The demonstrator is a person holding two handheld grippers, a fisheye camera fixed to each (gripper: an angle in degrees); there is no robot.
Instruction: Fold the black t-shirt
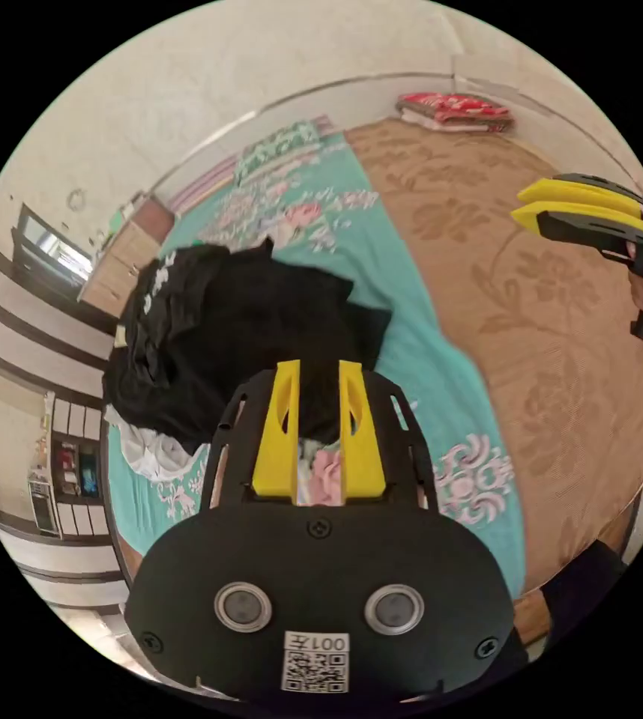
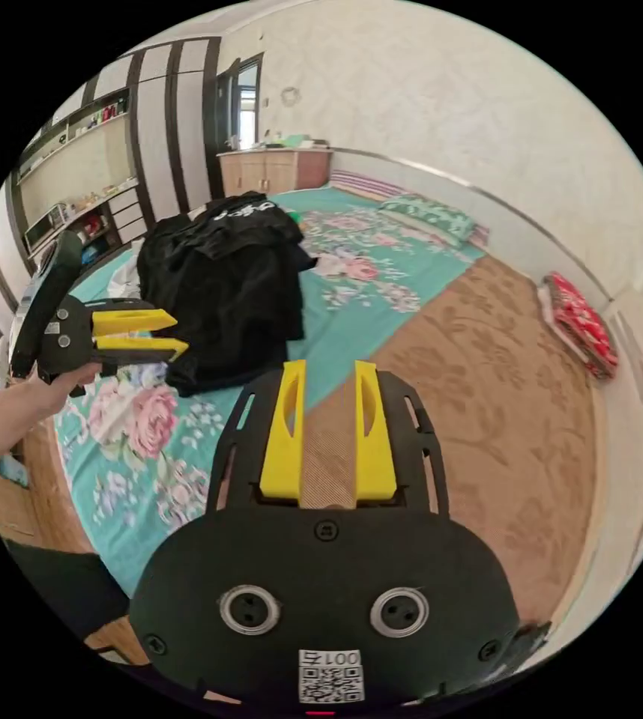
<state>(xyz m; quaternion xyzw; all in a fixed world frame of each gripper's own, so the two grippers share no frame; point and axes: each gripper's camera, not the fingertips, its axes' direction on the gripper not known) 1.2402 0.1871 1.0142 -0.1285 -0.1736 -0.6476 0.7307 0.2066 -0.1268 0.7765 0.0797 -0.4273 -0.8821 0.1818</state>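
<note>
Right gripper view, unreadable white print, black t-shirt

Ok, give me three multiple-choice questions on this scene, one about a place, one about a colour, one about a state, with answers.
1. Where does the black pile lie?
A. on the teal sheet
B. on the brown mat
C. on the dresser

2. What colour is the folded cloth by the wall?
A. blue
B. red
C. white

3. How do the right gripper jaws stand?
A. shut on the pile
B. shut on the sheet
C. open, holding nothing

Answers: 1 A, the pile rests on the flowered teal sheet. 2 B, it shows red at the mat's far edge. 3 C, the mat shows through the gap between its jaws; the left gripper is likewise open.
</note>
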